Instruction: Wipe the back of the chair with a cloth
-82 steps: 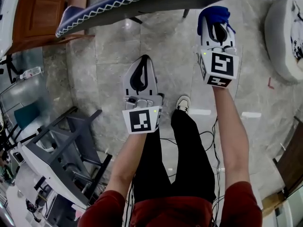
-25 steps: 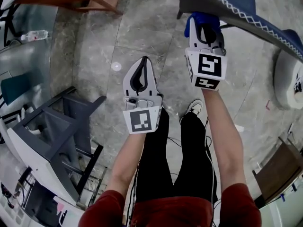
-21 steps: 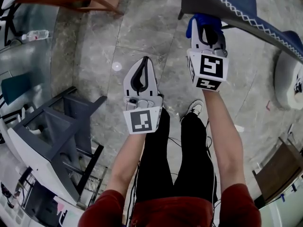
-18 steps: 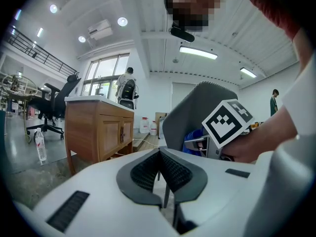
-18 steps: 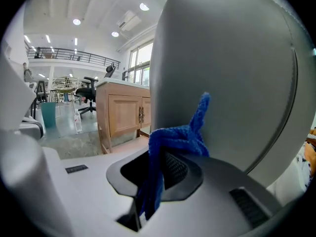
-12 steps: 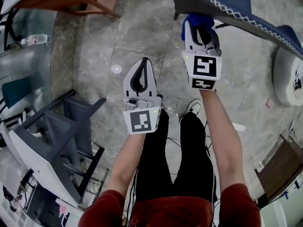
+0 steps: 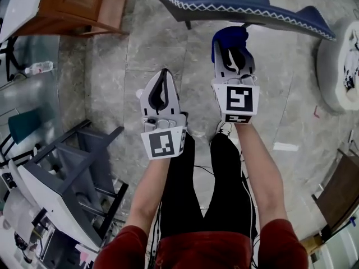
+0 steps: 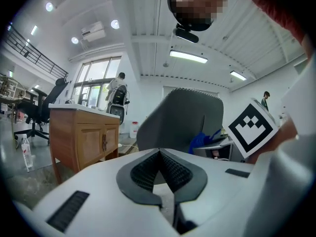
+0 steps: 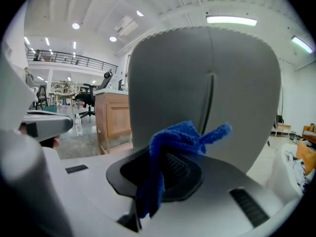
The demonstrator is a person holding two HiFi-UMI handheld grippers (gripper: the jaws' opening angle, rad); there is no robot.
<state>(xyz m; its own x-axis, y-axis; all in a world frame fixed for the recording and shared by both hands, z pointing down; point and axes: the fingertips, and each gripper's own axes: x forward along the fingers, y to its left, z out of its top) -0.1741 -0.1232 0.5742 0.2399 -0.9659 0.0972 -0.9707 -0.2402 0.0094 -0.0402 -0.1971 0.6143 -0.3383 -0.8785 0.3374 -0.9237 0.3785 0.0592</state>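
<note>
Two tools are held out above the floor (image 7: 140, 49): the right tool (image 7: 231, 50) is clamped on a blue cloth (image 9: 165, 144) close in front of the grey chair back (image 9: 227, 83), while the left tool (image 7: 163, 74), jaws pressed together on nothing, sits lower beside it.

Bright, even indoor light from ceiling strip lamps (image 9: 232, 20) and windows (image 8: 96, 80); gripper views fisheye-bent with black corners, near foreground soft
</note>
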